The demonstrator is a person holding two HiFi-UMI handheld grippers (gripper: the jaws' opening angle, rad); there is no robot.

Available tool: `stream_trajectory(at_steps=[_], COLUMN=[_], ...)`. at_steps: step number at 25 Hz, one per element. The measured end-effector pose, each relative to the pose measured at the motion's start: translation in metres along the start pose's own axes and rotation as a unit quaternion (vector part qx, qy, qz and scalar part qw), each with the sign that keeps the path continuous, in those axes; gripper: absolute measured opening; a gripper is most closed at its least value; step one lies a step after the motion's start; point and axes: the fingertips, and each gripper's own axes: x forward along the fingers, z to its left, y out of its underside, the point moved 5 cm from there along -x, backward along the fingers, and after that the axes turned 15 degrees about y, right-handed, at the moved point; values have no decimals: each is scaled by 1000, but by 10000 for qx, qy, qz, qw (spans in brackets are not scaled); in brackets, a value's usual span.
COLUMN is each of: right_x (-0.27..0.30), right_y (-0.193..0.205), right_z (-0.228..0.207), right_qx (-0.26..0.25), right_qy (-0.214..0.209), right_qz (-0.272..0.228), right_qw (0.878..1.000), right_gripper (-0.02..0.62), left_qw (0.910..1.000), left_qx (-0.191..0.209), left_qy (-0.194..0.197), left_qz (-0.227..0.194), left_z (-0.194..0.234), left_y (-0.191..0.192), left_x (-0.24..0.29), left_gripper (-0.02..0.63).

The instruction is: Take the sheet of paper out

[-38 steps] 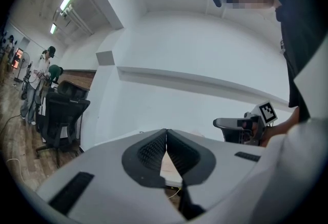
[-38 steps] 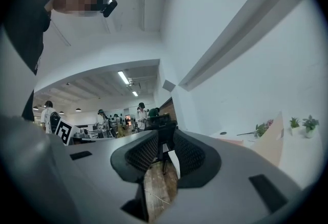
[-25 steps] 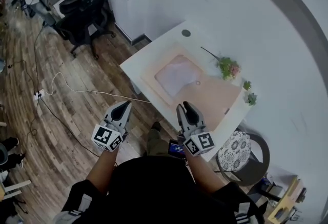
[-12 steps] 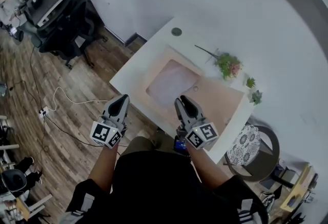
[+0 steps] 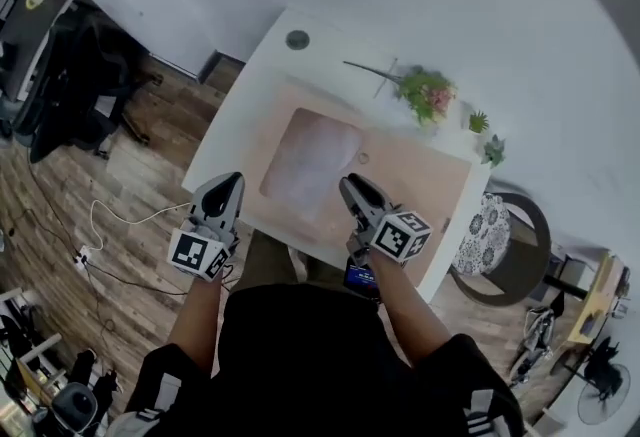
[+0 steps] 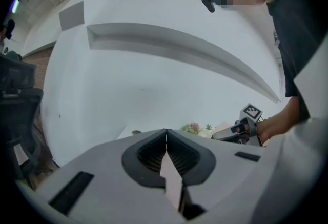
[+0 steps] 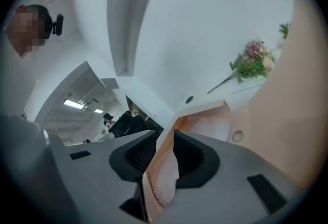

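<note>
Both empty; left gripper (image 5: pixel 228 183) pinched together; right gripper (image 5: pixel 350 187) just spreading apart.

Bright, even indoor light with soft, faint shadows. All three views bulge like a fisheye, with dark corners. The left fingers (image 6: pixel 148 155) and right fingers (image 7: pixel 195 161) sit close and slightly blurred. The wall (image 6: pixel 154 64) beyond them curves. Ceiling lights (image 7: pixel 75 103) glare left of the right fingers.

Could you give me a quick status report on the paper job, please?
Left gripper shut, empty, by the table corner. Right gripper jaws just opening, nothing between, over the peach pad. Pale sheet untouched. Flowers at far edge, clear.
</note>
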Motion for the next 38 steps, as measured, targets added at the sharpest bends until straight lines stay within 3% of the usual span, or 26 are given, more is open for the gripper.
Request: stream_trajectory(at_steps=[6,12,18,33,38], right_x=[27,39,46,68,76], right_y=[23,50,70,78,79], right_z=[-35,-48,-58,-68,-65], right_qx=[685,881,1254,1260,1259], right_qy=[551,983,1136,1622,1643], right_qz=[651,1042,1295,1788,1850], right_qw=[9940,9858,9770,9622,9607], right_gripper=[112,101,98,135,89], left_qw=[9960,9895,9821,9680,9649], left_qx=[15,-2,-105,-433,-475], left_qy=[859,1404,1827,2445,2556], left_qz=[247,336,452,362,380], left_z=[38,62,71,74,71], left_y=[8,21,36,47,47], left_x=[41,57,70,99,100], left_gripper=[3,3,3,3,3])
